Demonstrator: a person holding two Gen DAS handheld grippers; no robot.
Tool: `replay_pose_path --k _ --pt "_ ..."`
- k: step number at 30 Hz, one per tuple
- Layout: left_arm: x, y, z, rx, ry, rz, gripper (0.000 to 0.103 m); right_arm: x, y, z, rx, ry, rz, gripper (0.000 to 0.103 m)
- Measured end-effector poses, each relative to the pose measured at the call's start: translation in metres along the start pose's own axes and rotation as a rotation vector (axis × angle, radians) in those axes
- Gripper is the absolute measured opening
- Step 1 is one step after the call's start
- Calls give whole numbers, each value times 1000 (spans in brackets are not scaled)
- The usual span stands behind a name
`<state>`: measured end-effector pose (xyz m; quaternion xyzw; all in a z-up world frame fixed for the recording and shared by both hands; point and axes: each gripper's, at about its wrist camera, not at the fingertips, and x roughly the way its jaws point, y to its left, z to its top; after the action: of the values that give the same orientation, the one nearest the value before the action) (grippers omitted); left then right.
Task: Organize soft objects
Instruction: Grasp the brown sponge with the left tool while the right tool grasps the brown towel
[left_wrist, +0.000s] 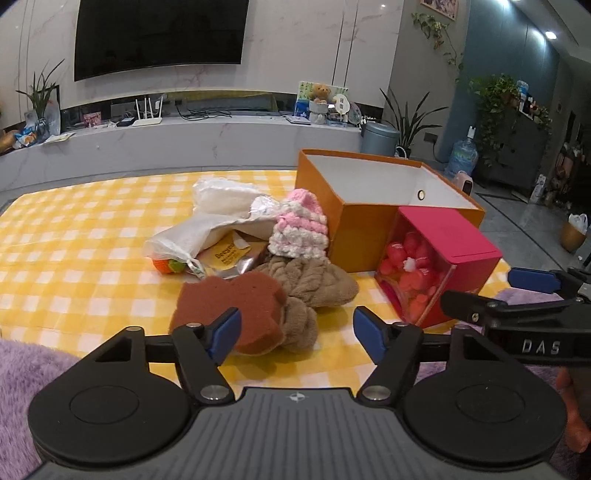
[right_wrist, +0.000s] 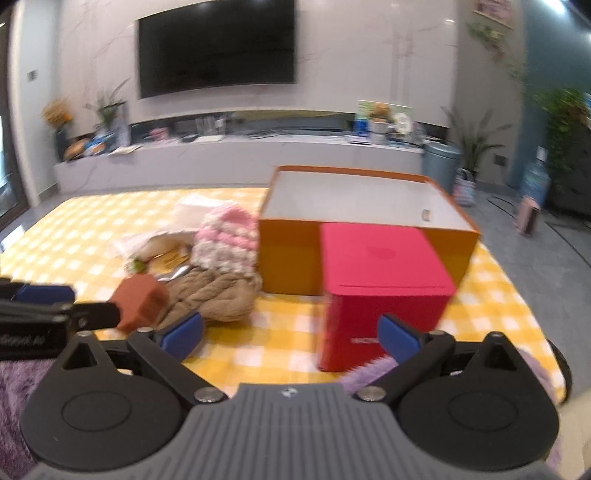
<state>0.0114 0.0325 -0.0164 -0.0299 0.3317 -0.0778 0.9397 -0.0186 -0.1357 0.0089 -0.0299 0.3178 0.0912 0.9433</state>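
While the yellow checked cloth (left_wrist: 74, 229) is spread across the whole table, an open orange box (left_wrist: 369, 206) is seen toward its far right corner, its white inside bare. Just in front of it, nearer the right edge, a red box (left_wrist: 458, 236) is set touching the orange wall; small red pieces can be made out through its clear side.

To the left of the boxes, around the middle of the table, the soft things are heaped. A tan knitted piece (left_wrist: 314, 280) is laid at the front of the heap, and a pink and white knitted hat (left_wrist: 299, 229) is propped on it, leaning against the orange box. A white plastic bag (left_wrist: 207, 225) is crumpled behind, with a yellow packet (left_wrist: 229, 254) and a small orange toy (left_wrist: 168, 265) tucked under it. A brown sponge (left_wrist: 229, 306) is lying closest to the near edge, overlapping the tan piece.

The left gripper (left_wrist: 295, 332) is held open just above the near edge, the sponge beside its left pad, nothing clasped. The right gripper (right_wrist: 291, 336) is likewise spread wide and empty, with the red box directly ahead. The right view is blurred.
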Motion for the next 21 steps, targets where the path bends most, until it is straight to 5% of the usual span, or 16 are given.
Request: replay_pose_path --k 6,8,21 --pt "23 19 2 5 100 57 81 27 21 4 -95 58 76 68" --pt "31 24 3 -4 127 68 81 38 26 6 -107 76 90 68" --pt "93 -6 -10 379 272 189 87 99 36 10 -79 193 121 69"
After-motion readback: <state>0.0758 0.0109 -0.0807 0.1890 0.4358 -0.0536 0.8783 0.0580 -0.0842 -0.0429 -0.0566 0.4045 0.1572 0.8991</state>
